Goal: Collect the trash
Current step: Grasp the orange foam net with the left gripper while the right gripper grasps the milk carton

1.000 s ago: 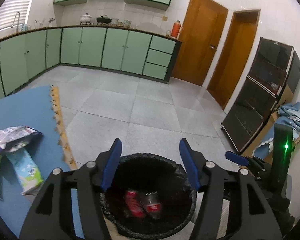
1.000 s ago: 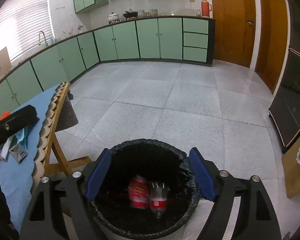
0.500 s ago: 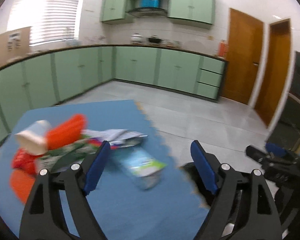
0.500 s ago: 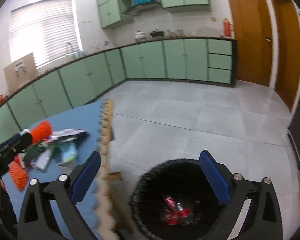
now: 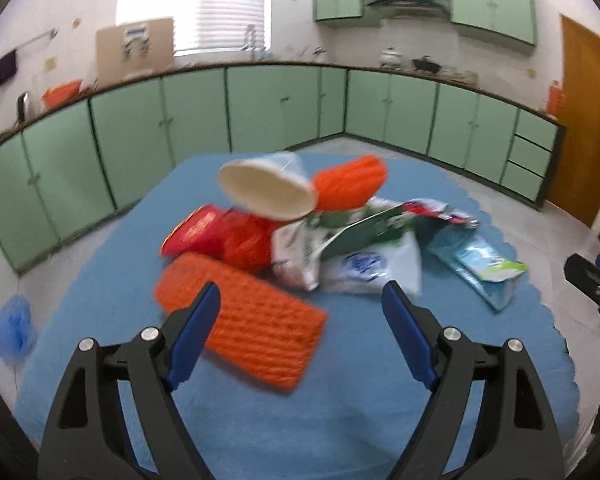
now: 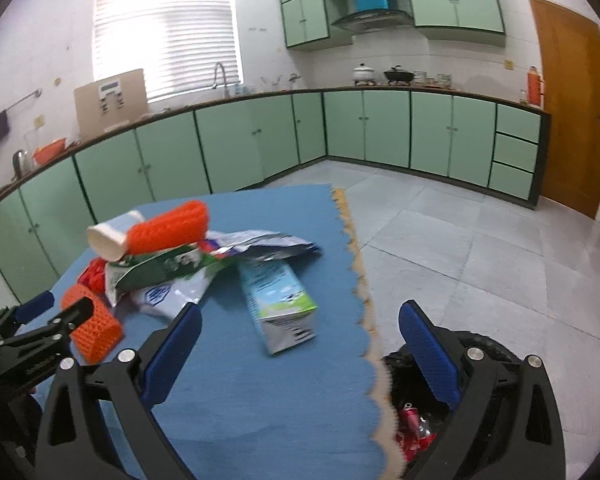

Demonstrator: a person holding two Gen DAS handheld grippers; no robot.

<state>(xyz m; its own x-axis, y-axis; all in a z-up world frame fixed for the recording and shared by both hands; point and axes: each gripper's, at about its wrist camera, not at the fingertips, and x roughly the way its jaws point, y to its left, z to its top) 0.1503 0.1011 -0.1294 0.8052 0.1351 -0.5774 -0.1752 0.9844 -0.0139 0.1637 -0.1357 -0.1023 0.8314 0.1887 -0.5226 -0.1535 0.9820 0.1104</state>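
Two handheld grippers hang over a blue-covered desk (image 5: 100, 264) heaped with trash, both with jaws wide apart and nothing between them. From the left wrist camera, a small blue ball of crumpled material (image 5: 12, 326) lies at the far left on the floor beside the desk. The left gripper (image 5: 300, 336) points at the heap: an orange mesh sleeve (image 5: 244, 320) lies nearest, just ahead of its left jaw, with red packaging (image 5: 220, 236) behind it and a white paper cup (image 5: 266, 188) on its side on top. A second orange mesh roll (image 5: 350, 180) sits behind the cup, above white and green plastic wrappers (image 5: 340, 248). A light blue milk carton (image 5: 476, 264) lies on its side at the right end of the pile. In the right wrist view, the right gripper (image 6: 300, 348) straddles the scalloped desk edge, the carton (image 6: 278, 304) lying just ahead of it. A black-lined trash bin (image 6: 500, 356) stands on the floor beside the desk, partly behind the right jaw, with a red can (image 6: 410, 420) inside. Green cabinets (image 6: 380, 128) line the far walls.
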